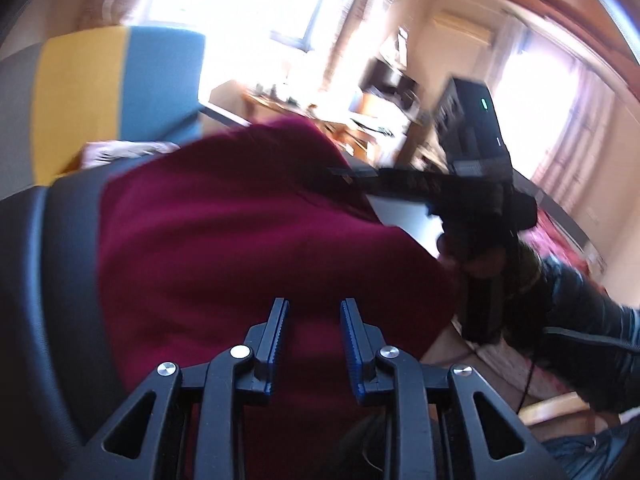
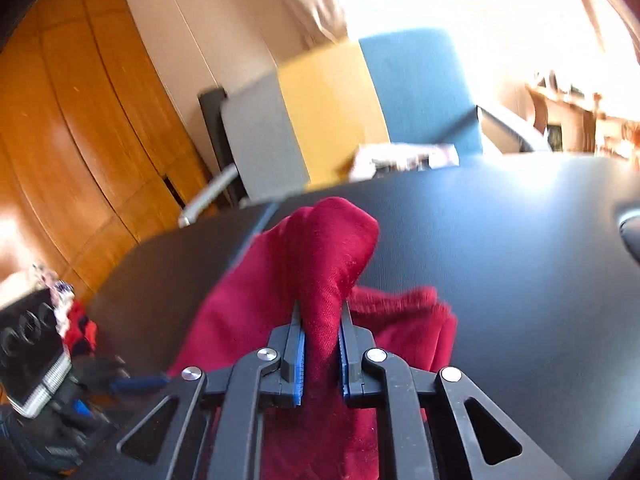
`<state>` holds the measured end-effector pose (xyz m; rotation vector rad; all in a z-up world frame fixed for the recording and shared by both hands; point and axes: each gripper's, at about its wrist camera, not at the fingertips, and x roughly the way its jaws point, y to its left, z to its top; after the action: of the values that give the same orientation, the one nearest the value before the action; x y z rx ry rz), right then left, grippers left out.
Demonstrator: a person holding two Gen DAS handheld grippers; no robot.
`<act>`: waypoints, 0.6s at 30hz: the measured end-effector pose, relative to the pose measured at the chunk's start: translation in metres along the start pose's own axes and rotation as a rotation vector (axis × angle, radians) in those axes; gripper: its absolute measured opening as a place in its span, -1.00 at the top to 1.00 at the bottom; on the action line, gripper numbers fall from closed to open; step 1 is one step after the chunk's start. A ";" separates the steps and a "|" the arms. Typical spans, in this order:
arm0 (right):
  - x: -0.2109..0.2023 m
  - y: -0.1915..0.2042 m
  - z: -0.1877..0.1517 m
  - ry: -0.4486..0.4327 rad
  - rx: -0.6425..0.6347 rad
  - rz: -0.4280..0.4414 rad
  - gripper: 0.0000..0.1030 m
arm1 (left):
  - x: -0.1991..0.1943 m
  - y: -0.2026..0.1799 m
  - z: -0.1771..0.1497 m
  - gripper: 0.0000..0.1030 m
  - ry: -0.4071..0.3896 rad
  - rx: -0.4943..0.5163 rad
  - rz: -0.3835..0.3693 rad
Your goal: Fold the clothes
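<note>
Left wrist view showed the left hand-held gripper (image 1: 314, 308) with its jaws standing apart over one dark red garment (image 1: 248, 232); whether any cloth was pinched between them could not be told from this blurred picture. The garment lay bunched on the black desk (image 1: 68, 264), reaching toward its left edge. To the right, the right hand-held gripper (image 1: 348, 172) showed from outside, reaching into the cloth's far side.

Right wrist view showed that gripper (image 2: 322, 316) clamped on a raised peak of the garment (image 2: 320, 264), the rest trailing down onto the desk (image 2: 520, 264).

Judging by its drape, the fabric was soft, light and limp, with a plush nap unlikely to slip; it would sag wherever unsupported, so corners or hem edges seemed the best holds. One garment, two grippers.
</note>
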<state>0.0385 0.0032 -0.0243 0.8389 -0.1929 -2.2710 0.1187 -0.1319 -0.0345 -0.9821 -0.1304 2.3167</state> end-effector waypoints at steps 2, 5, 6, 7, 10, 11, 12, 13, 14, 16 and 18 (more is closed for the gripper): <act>-0.003 -0.013 -0.009 0.001 0.023 -0.026 0.75 | 0.024 -0.011 -0.008 0.50 0.099 0.041 -0.041; 0.010 -0.051 -0.044 0.069 0.116 -0.092 0.75 | 0.052 -0.024 -0.026 0.51 0.191 0.083 -0.056; 0.011 -0.062 -0.056 0.069 0.150 -0.080 0.75 | 0.053 -0.026 -0.028 0.51 0.183 0.086 -0.048; 0.011 -0.071 -0.067 0.064 0.183 -0.062 0.75 | 0.054 -0.027 -0.027 0.51 0.185 0.083 -0.044; 0.010 -0.083 -0.078 -0.001 0.242 -0.003 0.77 | 0.054 -0.027 -0.023 0.51 0.191 0.064 -0.037; 0.011 -0.083 -0.076 0.003 0.237 -0.004 0.74 | 0.053 -0.027 -0.021 0.51 0.192 0.053 -0.036; 0.010 -0.082 -0.074 0.012 0.231 -0.004 0.73 | 0.049 -0.028 -0.019 0.55 0.188 0.037 -0.040; 0.010 -0.081 -0.069 0.028 0.221 -0.007 0.68 | 0.045 -0.029 -0.017 0.56 0.178 0.019 -0.049; 0.007 -0.078 -0.066 0.038 0.209 -0.016 0.57 | 0.038 -0.030 -0.015 0.56 0.161 0.003 -0.056; -0.005 -0.069 -0.056 0.041 0.158 -0.062 0.43 | 0.021 -0.027 -0.009 0.56 0.105 -0.021 -0.059; -0.020 -0.056 -0.046 0.024 0.082 -0.104 0.37 | 0.006 -0.023 -0.003 0.55 0.053 -0.038 -0.042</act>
<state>0.0468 0.0625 -0.0697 0.9373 -0.2374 -2.3620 0.1293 -0.1108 -0.0333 -1.0493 -0.1725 2.2560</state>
